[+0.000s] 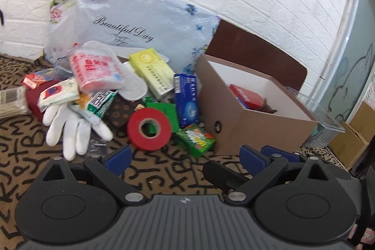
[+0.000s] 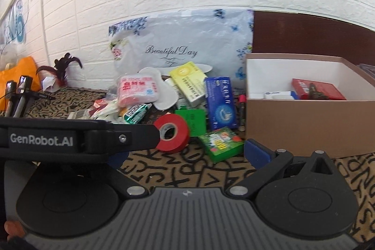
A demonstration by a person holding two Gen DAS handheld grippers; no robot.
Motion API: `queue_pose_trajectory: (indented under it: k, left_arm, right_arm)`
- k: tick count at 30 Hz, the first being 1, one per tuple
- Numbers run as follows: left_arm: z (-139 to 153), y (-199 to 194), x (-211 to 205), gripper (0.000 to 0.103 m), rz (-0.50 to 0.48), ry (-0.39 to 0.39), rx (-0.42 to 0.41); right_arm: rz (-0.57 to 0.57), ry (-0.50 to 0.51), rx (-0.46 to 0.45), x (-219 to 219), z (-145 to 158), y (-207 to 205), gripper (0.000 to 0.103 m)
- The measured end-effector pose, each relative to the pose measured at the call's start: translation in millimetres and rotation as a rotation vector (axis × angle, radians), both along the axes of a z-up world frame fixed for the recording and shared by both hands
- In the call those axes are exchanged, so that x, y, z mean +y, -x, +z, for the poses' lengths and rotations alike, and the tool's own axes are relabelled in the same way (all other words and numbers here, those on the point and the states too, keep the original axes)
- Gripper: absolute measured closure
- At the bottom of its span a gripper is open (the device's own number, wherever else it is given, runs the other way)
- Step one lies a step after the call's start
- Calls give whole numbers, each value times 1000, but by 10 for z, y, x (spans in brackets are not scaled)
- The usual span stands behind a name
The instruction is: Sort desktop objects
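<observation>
A pile of small objects lies on the letter-patterned cloth: a red tape roll [image 1: 149,129] [image 2: 173,130], a green box [image 1: 195,139] [image 2: 220,143], a blue box [image 1: 186,98] [image 2: 220,102], a yellow box [image 1: 151,73] [image 2: 190,81], a pink packet [image 1: 97,70] [image 2: 138,90] and white gloves [image 1: 70,130]. A brown cardboard box [image 1: 253,130] [image 2: 304,123] at the right holds a red box [image 1: 246,96] [image 2: 316,89]. My left gripper [image 1: 185,157] is open and empty, just short of the tape and green box. My right gripper [image 2: 185,156] is open and empty before the pile; the left gripper's body crosses its left side.
A printed plastic bag [image 1: 131,25] [image 2: 187,48] leans on the white brick wall behind the pile. A clear plastic tray [image 1: 323,114] sits right of the cardboard box. Cotton swabs [image 1: 11,102] lie at the left. Feathers [image 2: 63,67] and an orange bag [image 2: 21,74] stand far left.
</observation>
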State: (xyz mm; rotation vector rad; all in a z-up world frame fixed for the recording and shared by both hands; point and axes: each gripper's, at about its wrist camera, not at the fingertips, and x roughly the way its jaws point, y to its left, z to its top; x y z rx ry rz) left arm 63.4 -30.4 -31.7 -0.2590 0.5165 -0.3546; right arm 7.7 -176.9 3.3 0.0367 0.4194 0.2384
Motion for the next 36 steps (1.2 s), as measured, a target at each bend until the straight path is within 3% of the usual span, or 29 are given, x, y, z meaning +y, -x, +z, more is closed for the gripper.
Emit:
queue_pose_trajectory:
  k: [7,11,14,15,21,26,30,36]
  left_arm:
    - [-134,-298,137,2,52,-58,16]
    - [-168,-517,187,4,44,-37,46]
    - [-181,-666,186,6,35,-37,52]
    - [-190,-715,182,8,33,-45,57]
    - [-283,-985,179,23,17,-66,89]
    - [-358,-1166,186,54,0,-75,126]
    - [-397,-1253,186,62,-13,-79,140]
    - [-444,-1346,161,63,-31,-87,148]
  right_arm:
    - [-12,63,-2,222,-137,-171,2]
    - [-33,61,20,241,-219,-326,3]
    - [-46,77,29,261,-266,-440,22]
    - [-52,80,36,265,-277,-482,22]
    - [-56,81,44,301,-346,-664,22]
    - [-55,82,54,334,-393,-843,32]
    - [-50,80,66,359,-436,-995,39]
    - [-38,81,88,411,-502,-1171,57]
